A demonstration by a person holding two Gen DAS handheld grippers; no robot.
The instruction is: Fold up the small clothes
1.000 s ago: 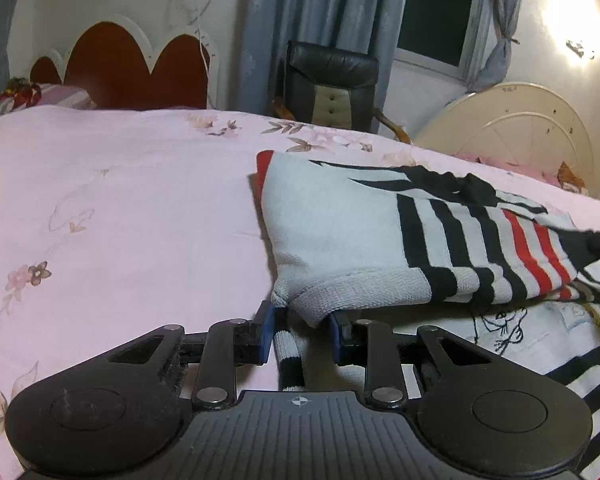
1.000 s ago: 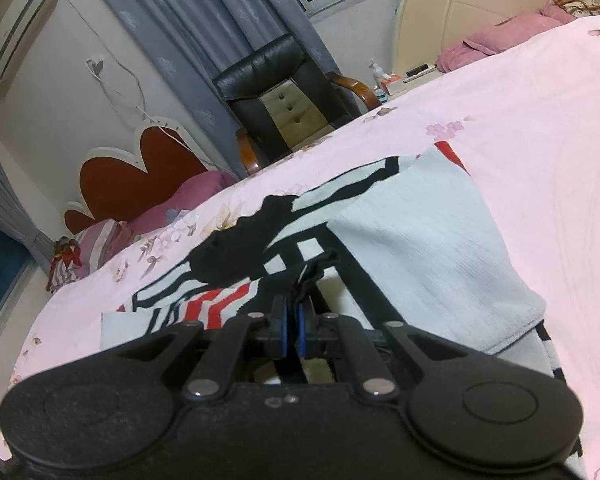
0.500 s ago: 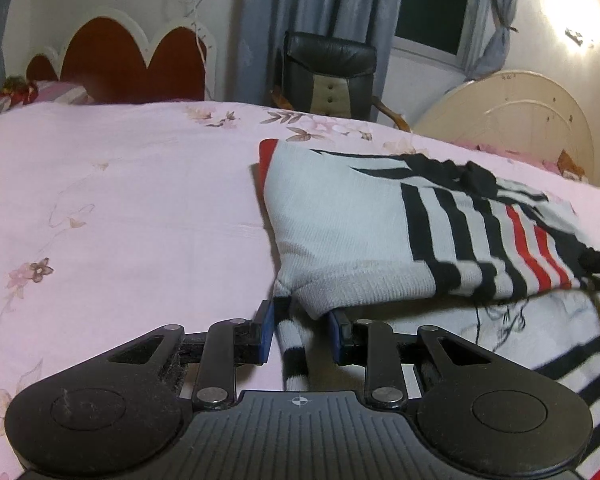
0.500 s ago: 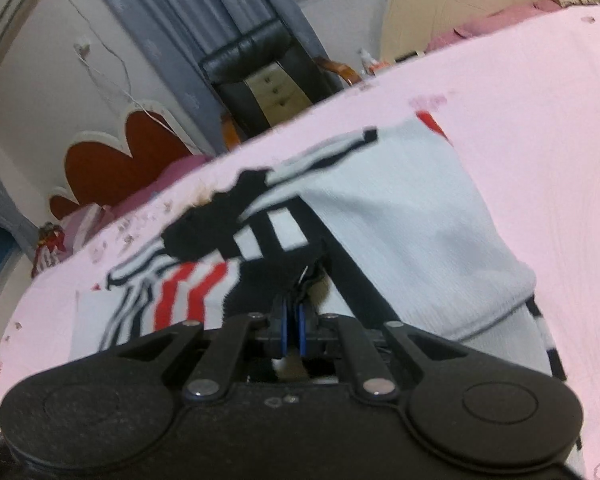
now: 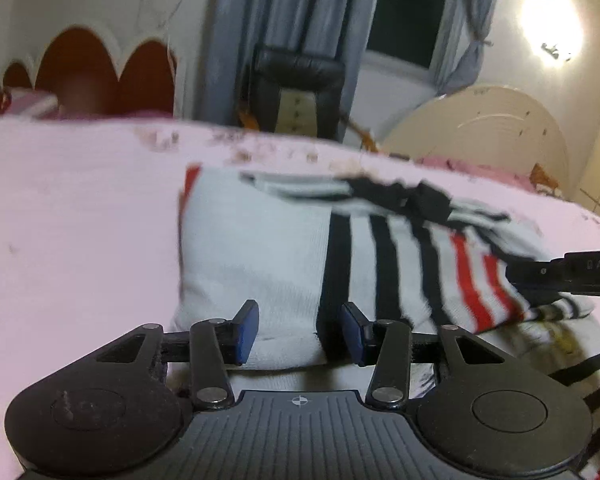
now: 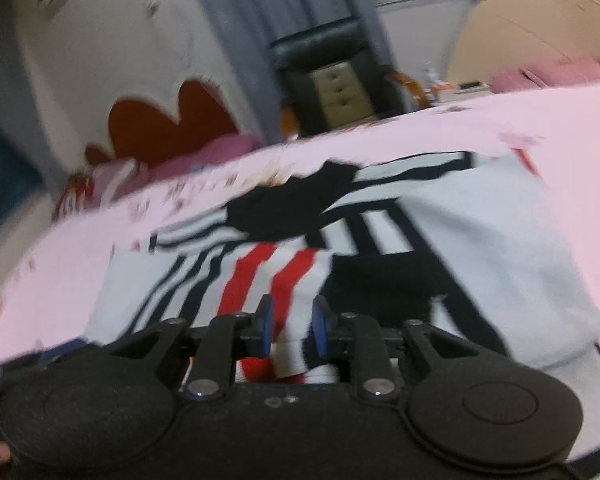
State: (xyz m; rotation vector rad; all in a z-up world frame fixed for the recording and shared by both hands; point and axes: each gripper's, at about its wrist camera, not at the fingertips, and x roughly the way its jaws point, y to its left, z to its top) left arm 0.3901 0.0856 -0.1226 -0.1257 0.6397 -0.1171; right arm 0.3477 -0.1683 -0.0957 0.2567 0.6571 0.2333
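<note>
A small white knitted sweater [image 5: 260, 248] with black and red stripes lies folded over on the pink bed sheet [image 5: 80, 220]. My left gripper [image 5: 300, 330] is at its near folded edge. Its jaws are opening, and the white hem lies between the blue pads without being pressed. In the right wrist view the sweater [image 6: 480, 240] fills the middle. My right gripper [image 6: 292, 332] is over the red-striped part, its jaws opening with cloth loose between them. The right gripper's finger [image 5: 560, 276] shows at the right edge of the left wrist view. Both views are blurred.
A black leather chair [image 5: 300, 88] stands past the bed's far edge by grey curtains. A red scalloped headboard [image 5: 100, 72] is at the far left and a cream rounded headboard [image 5: 480, 128] at the far right. Pink pillows [image 6: 560, 72] lie near it.
Both grippers have let go of the sweater's edges, their jaws now apart. Both hands have slid sideways over the bed, and the folded layer lies flatter.
</note>
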